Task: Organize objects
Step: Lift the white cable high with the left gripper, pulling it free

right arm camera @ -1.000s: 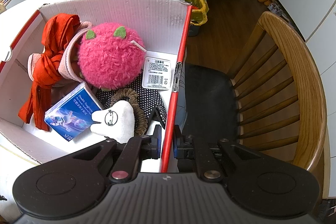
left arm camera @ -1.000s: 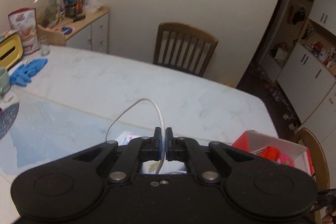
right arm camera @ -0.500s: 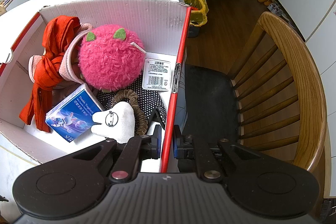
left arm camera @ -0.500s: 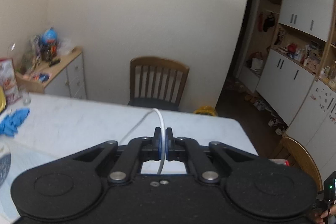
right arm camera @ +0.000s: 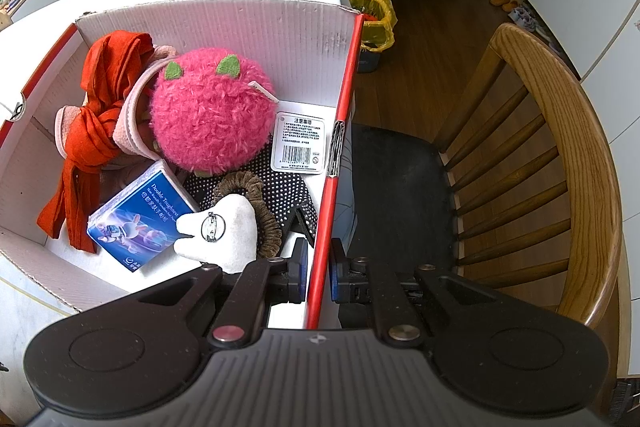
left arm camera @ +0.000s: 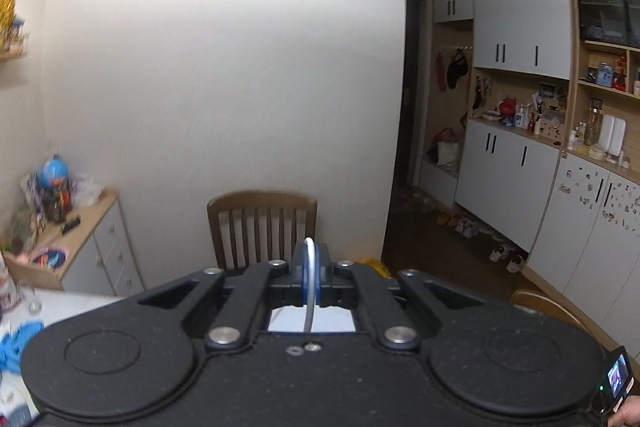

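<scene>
White cable (left arm camera: 309, 275), clamped in the fully closed left gripper (left arm camera: 310, 285), has risen off the table, ready for boxing; right gripper (right arm camera: 318, 265) pinches the red-edged cardboard box (right arm camera: 344, 115) wall at lower centre.

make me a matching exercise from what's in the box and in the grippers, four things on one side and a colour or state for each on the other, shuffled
Things:
1. fluffy ball toy
2. scarf
3. white cable
4. box wall

Colour or state:
A. pinched between the shut fingers of the left gripper
B. red cloth, draped at the left side of the box
C. red edge clamped by the right gripper
D. pink with two green ears

Pairs: 1-D, 2-B, 3-A, 4-C
</scene>
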The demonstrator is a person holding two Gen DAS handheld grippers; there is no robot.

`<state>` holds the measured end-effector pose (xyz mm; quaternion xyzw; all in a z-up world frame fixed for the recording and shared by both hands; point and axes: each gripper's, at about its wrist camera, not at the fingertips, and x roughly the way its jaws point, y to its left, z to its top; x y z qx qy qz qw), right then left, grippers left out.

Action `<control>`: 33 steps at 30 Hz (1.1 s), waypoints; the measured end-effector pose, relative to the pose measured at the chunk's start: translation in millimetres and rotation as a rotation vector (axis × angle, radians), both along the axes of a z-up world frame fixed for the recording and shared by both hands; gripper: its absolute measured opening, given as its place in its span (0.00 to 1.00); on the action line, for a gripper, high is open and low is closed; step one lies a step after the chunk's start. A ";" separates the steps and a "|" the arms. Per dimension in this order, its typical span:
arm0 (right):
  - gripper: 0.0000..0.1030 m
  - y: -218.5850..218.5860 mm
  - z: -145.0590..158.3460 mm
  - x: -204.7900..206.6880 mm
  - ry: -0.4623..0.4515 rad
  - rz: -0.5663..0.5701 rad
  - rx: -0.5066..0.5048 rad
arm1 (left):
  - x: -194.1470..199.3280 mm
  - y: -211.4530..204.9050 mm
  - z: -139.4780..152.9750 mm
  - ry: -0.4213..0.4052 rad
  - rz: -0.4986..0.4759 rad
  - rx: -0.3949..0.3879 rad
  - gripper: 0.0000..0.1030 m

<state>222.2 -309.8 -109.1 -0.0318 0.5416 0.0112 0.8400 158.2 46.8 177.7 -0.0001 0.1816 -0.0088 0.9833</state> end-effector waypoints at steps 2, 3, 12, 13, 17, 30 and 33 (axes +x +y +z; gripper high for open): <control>0.10 -0.1 -0.1 -0.1 0.000 0.000 0.000 | 0.2 -7.7 9.3 -0.023 -0.010 0.023 0.00; 0.10 -0.1 -0.1 -0.1 -0.001 0.000 0.000 | -0.2 -11.9 15.3 -0.037 -0.013 0.039 0.00; 0.10 -2.9 1.1 0.6 -0.006 -0.005 0.007 | -7.9 -35.1 53.8 -0.150 -0.042 0.092 0.00; 0.10 -3.0 1.5 0.4 -0.007 -0.004 0.007 | -7.6 -37.8 54.9 -0.152 -0.045 0.093 0.00; 0.10 -4.1 2.4 0.5 -0.010 -0.004 0.009 | -7.4 -44.9 57.8 -0.171 -0.039 0.102 0.00; 0.10 -5.8 0.7 -3.6 -0.017 -0.005 0.011 | 26.9 -58.4 4.2 0.010 -0.066 0.059 0.00; 0.10 -5.7 1.4 -3.5 -0.017 -0.001 0.009 | 29.2 -52.7 6.9 0.002 -0.038 0.055 0.00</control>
